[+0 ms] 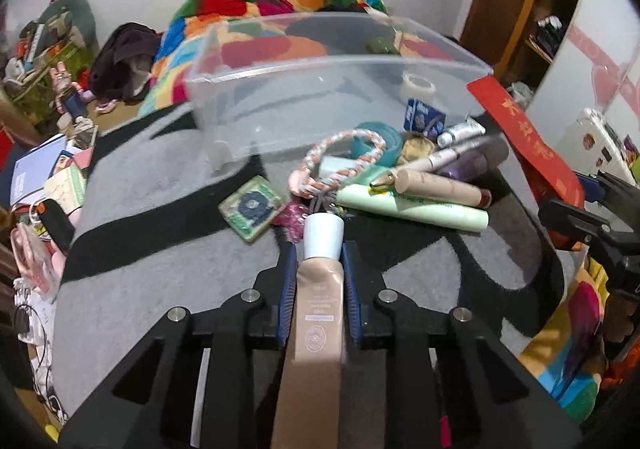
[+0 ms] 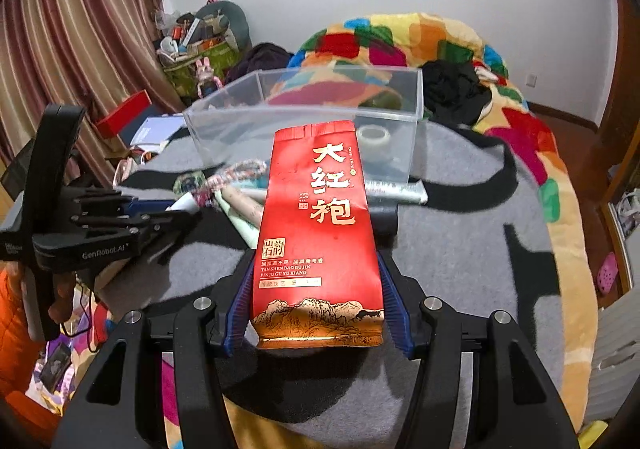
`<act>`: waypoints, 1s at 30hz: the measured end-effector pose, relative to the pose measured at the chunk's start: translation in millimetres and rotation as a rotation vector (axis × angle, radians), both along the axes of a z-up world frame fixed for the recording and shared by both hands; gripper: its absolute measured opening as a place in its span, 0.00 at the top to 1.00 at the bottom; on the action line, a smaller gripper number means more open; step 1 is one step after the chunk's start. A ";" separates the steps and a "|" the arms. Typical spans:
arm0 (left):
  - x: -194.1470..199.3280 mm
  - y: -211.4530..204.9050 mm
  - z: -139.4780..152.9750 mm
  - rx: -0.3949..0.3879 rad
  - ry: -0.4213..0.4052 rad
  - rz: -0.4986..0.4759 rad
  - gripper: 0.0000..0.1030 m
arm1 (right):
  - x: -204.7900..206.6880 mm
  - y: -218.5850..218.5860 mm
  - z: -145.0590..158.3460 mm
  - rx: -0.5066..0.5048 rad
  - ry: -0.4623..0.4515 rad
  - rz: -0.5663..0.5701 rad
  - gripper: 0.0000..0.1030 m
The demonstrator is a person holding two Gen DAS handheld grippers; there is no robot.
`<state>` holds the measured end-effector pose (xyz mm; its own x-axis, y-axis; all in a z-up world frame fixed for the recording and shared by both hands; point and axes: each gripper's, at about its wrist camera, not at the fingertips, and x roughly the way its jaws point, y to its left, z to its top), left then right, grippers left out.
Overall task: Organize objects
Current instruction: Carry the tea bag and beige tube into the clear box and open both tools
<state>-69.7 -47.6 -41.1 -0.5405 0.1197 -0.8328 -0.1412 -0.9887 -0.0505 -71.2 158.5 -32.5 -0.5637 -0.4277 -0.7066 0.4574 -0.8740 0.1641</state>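
Observation:
My left gripper (image 1: pixel 319 249) is shut on a beige cosmetic tube (image 1: pixel 320 301) with a white cap, held above the grey rug. My right gripper (image 2: pixel 316 245) is shut on a red tea packet (image 2: pixel 318 233) with gold characters; the packet also shows at the right of the left wrist view (image 1: pixel 524 141). A clear plastic bin (image 1: pixel 332 89) stands ahead, also seen in the right wrist view (image 2: pixel 304 117), with a tape roll (image 2: pixel 373 135) inside. A pile of tubes (image 1: pixel 432 189), a braided rope ring (image 1: pixel 340 161) and a green square packet (image 1: pixel 252 207) lies in front of the bin.
The grey and black rug (image 1: pixel 160 269) lies over a bed with a colourful blanket (image 2: pixel 400 41). Cluttered books and boxes (image 1: pixel 44 169) sit at the left. A wooden shelf (image 1: pixel 532 9) stands at the right. The left gripper's body (image 2: pixel 92 233) shows left in the right wrist view.

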 end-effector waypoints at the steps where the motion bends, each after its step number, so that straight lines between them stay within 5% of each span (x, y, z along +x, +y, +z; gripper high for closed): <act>1: 2.1 -2.2 4.0 0.006 0.016 0.011 0.80 | -0.5 -0.1 3.3 -0.001 0.009 -0.001 0.48; 18: -0.8 -30.3 100.2 0.084 0.321 0.145 0.81 | -42.1 -1.0 49.7 -0.051 0.111 -0.047 0.48; 30: -35.6 -28.0 150.8 -0.004 0.497 0.226 0.81 | -96.3 -24.0 58.0 -0.044 0.099 -0.026 0.48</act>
